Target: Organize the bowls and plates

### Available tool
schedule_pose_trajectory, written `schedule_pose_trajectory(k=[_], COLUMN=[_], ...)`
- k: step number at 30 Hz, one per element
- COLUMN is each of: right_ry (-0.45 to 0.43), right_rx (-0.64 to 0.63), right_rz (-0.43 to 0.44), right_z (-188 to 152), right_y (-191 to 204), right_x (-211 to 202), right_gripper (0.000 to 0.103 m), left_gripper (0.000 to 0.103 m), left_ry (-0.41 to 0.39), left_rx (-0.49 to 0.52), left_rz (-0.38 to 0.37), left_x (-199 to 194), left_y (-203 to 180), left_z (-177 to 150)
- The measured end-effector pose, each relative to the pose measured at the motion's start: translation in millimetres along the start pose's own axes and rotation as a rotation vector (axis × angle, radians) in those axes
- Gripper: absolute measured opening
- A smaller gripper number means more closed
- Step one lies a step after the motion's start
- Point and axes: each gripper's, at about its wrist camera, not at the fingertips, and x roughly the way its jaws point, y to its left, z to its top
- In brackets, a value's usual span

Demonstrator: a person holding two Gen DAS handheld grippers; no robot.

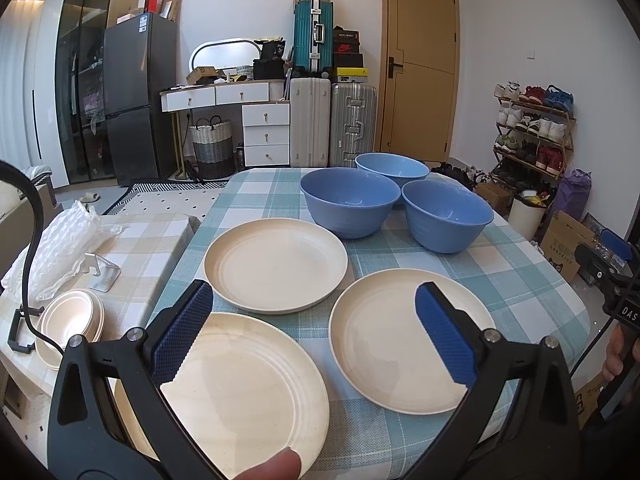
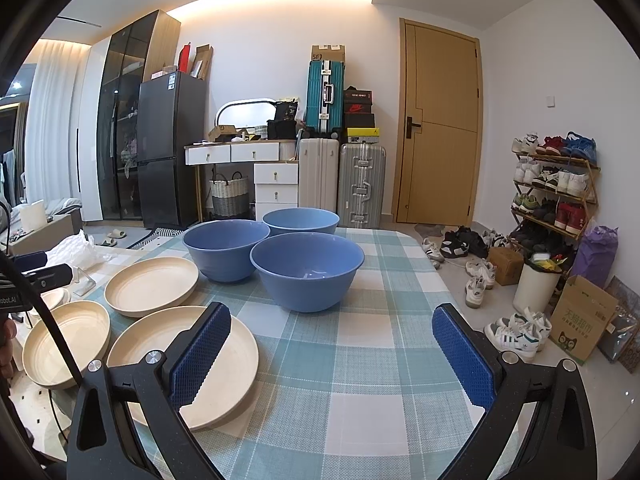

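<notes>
Checked tablecloth (image 2: 360, 360) underfoot. Our left gripper (image 1: 314, 332) and right gripper (image 2: 332, 356) both gape empty. Three cream plates (image 1: 276, 264) lie near-left, three blue bowls (image 2: 306, 268) beyond, clustered. We judge them light, rigid, slick: pinch rims.

My left gripper (image 1: 314, 334): black angular frame, silver screws at pivots, blue diamond-textured fingers (image 1: 184, 336) with serrated edges. My right gripper (image 2: 331, 352): same build, black cable (image 2: 44, 312) trailing at left.
</notes>
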Motion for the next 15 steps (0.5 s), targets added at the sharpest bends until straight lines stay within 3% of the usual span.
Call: schedule_pose_trajectory(k=[15], right_ry=[0.002], right_rx=[-0.002], right_rz=[0.002], right_z=[-0.1], right_y=[-0.1], right_x=[0.5], right_gripper=[0.103], left_gripper=[0.101], left_ry=[0.004], left_rx=[0.001], left_rz=[-0.001], left_x=[1.8], left_y=[0.2], left_z=[-2.1])
